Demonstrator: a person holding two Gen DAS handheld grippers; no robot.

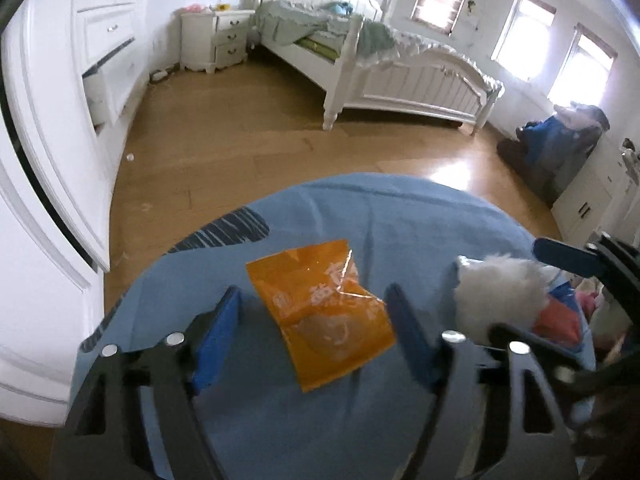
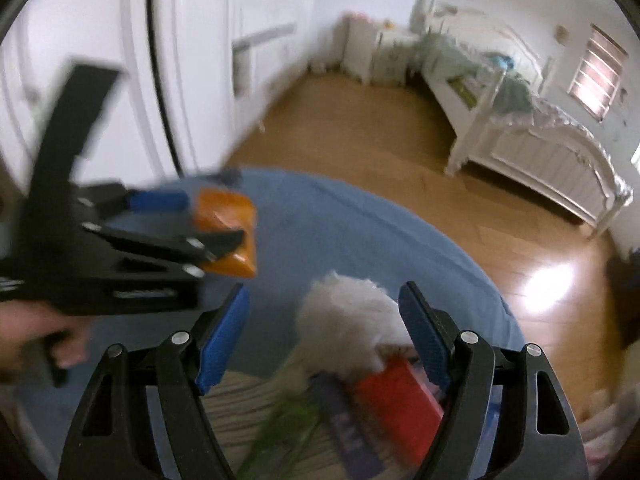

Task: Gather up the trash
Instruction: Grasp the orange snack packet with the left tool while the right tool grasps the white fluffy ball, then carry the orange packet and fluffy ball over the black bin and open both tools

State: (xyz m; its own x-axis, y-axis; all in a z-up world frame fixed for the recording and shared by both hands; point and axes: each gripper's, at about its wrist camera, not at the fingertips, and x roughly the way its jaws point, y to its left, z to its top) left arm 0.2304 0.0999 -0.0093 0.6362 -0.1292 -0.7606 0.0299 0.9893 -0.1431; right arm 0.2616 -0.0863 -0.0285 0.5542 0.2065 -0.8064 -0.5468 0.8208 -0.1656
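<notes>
Basically mid-approach, nothing gripped yet. Left tongs (image 1: 312, 320) apart, straddling orange snack wrapper (image 1: 326, 312) lying flat on blue cloth-covered surface (image 1: 400, 216); pads not touching it. Right tongs (image 2: 324, 336) also apart, around white fluffy wad (image 2: 344, 320) sitting atop red packet (image 2: 396, 400) and other litter (right view heavily blurred, contact with wad unclear).

Risks, judged:
- Wrapper thin, slick, crumpled: likely to slide out or fold flat if tongs close too high; might pinch cloth instead and drag it.
- Wad soft, compressible: could tear off a tuft, leave the rest behind.
- Red packet just beneath wad: may get caught along with it or knocked off the edge onto wooden floor (image 1: 240, 152).
- Both tongs near each other (left visible in right view): collision possible if both close in together.
</notes>
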